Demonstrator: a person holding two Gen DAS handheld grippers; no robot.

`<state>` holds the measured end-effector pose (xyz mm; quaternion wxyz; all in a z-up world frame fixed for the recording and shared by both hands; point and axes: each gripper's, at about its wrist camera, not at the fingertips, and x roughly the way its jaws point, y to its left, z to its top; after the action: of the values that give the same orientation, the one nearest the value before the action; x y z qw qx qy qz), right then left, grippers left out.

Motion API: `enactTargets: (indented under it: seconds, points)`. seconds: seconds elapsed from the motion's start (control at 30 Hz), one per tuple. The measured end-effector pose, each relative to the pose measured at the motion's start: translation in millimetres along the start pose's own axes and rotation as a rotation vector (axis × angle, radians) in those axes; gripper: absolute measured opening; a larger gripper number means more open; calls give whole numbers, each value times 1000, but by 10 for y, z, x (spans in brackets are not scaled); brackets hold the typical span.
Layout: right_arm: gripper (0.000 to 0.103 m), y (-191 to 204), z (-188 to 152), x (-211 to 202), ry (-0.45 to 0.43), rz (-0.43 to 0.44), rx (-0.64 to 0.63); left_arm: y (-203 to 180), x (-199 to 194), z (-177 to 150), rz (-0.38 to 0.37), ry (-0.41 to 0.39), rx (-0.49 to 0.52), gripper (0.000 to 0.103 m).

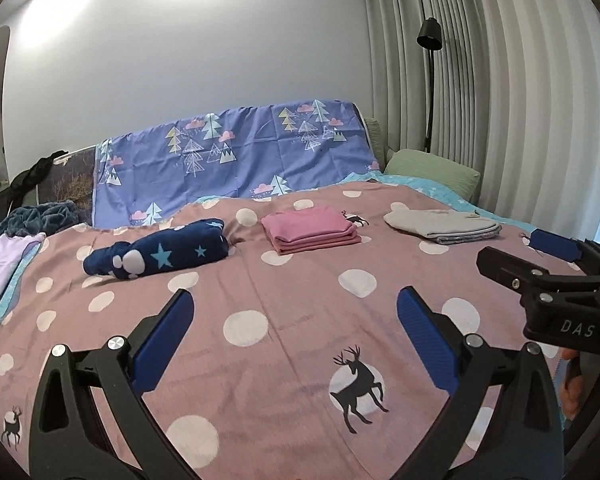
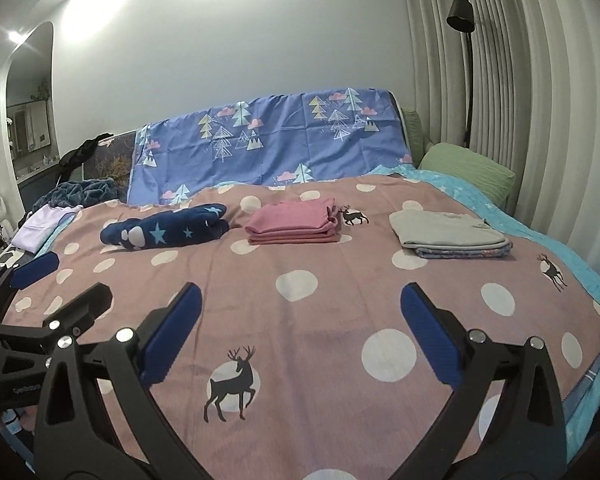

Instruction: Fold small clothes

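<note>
Left wrist view: left gripper (image 1: pixel 294 328) spread wide, empty, above the bed cover's (image 1: pixel 300 280) bare near part; right gripper (image 2: pixel 300 324) likewise released, empty. Judged: both parked between garments. Open room across the near half. Toward the far edge, a row, well apart: navy star garment (image 1: pixel 160 254) loosely rolled, pink stack (image 1: pixel 310 230), grey stack (image 1: pixel 440 226). Lilac garment (image 1: pixel 4 258) at the left edge, apparently unfolded.
</note>
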<state>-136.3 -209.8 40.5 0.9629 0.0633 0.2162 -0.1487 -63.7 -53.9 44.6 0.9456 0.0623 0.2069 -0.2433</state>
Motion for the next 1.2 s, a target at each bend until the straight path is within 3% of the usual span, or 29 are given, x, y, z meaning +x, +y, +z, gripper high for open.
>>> enactTargets:
  seconds: [1.2]
  points:
    - [101,147,-45,43,15,-51,-37,144,4,-225,15,67,-39,102]
